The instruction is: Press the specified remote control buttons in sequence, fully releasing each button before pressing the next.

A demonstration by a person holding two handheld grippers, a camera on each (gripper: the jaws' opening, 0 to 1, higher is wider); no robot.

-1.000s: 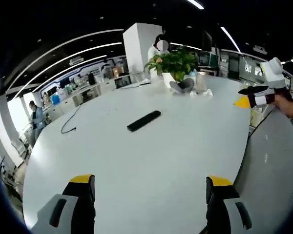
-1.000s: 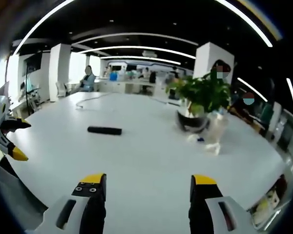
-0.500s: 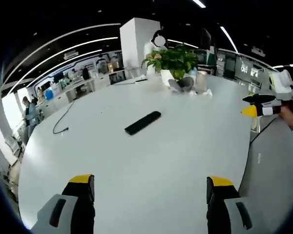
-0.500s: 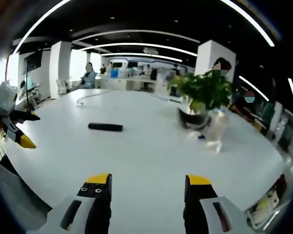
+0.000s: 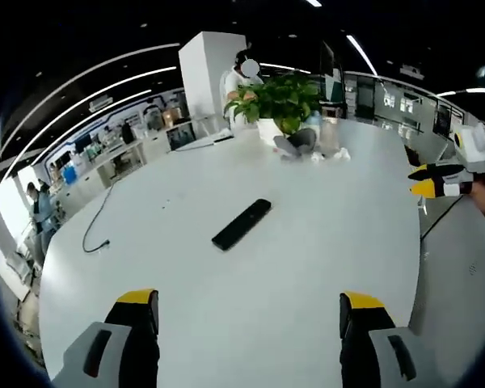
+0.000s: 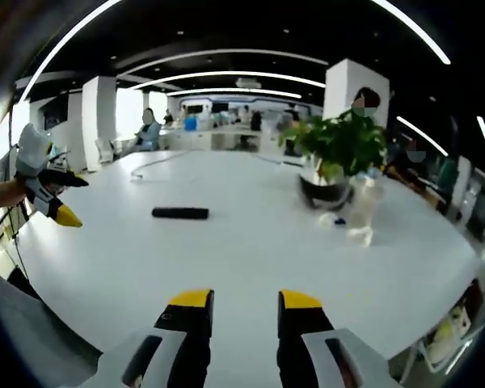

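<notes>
remote (image 5: 242, 224) lies untouched on the surface (image 5: 307, 267). my left tool (image 5: 246, 311) gapes wide, right tool (image 6: 239, 301) nearly closed, empty. i should approach squarely, press once, lift clear.

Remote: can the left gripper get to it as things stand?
Probably yes. The remote lies flat on the bare white table, ahead of the left gripper, whose fingers stand wide apart. The plant sits well beyond it, and the right gripper hangs off to the side.

Matt black remote (image 5: 241, 224), prob. plastic
</notes>
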